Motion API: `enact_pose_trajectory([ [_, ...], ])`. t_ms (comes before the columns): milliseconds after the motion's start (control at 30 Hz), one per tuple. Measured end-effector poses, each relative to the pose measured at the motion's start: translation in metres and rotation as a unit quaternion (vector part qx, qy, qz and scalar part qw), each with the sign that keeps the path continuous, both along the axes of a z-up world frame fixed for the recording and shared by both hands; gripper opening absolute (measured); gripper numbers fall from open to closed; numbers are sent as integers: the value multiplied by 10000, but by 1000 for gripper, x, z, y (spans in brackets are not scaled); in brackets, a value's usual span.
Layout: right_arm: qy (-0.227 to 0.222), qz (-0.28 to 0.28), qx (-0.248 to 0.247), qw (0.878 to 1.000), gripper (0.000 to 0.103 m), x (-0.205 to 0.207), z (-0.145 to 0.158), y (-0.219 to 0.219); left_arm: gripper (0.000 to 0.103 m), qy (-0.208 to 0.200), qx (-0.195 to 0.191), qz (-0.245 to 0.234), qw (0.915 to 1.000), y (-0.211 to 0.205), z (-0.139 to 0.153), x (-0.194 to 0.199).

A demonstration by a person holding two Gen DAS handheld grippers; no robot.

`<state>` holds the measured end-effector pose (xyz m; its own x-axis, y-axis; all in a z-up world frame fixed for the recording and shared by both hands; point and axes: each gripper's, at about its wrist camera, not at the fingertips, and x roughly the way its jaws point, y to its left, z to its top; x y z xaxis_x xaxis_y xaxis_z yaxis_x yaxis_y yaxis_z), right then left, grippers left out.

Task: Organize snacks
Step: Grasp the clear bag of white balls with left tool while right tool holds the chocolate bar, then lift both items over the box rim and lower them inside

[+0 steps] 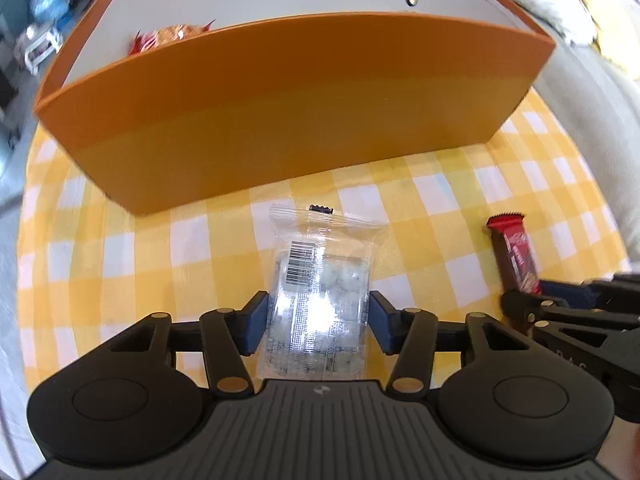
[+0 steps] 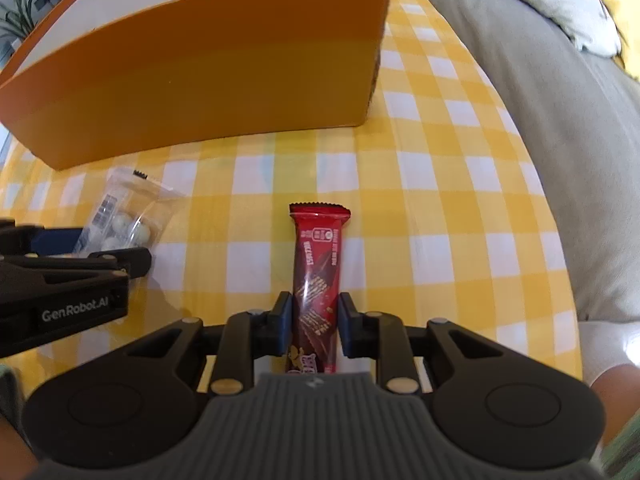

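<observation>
Standing on the checked cloth [image 1: 440,200], the orange box [image 1: 280,120] has both snacks lying before it. Left gripper [image 1: 318,322] clasps the clear pack [image 1: 320,280]; right gripper [image 2: 314,322] clamps the red bar [image 2: 317,264].

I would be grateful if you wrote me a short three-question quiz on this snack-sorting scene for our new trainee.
1. True or false: the red-wrapped chocolate biscuit bar lies between the fingers of the right gripper.
2. Which item sits between the fingers of the left gripper? A) a clear plastic packet of pale sweets B) a green apple C) a metal can
3. Fill in: the tall orange cardboard box stands on a yellow-and-white ____ tablecloth.

Key:
1. True.
2. A, the clear plastic packet of pale sweets.
3. Checked.
</observation>
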<state>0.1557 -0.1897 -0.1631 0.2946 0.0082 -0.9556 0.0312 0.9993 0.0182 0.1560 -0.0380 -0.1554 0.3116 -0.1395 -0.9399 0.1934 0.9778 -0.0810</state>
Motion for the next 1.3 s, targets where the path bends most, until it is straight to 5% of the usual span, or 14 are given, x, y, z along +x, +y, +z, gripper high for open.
enact_pose_trajectory([
  [433,-309,-31,271,9992,20,-8,38,2,60,-291,-617,390,9969,21,45,-24],
  [833,-1281,476,-122,9905,20,-19,101,10,60,-1252,-1001,441,9861,29,122,-35],
  [1300,-2451,676,-329,9666,20,15,158,7,60,-1707,-1203,414,9771,41,171,28],
])
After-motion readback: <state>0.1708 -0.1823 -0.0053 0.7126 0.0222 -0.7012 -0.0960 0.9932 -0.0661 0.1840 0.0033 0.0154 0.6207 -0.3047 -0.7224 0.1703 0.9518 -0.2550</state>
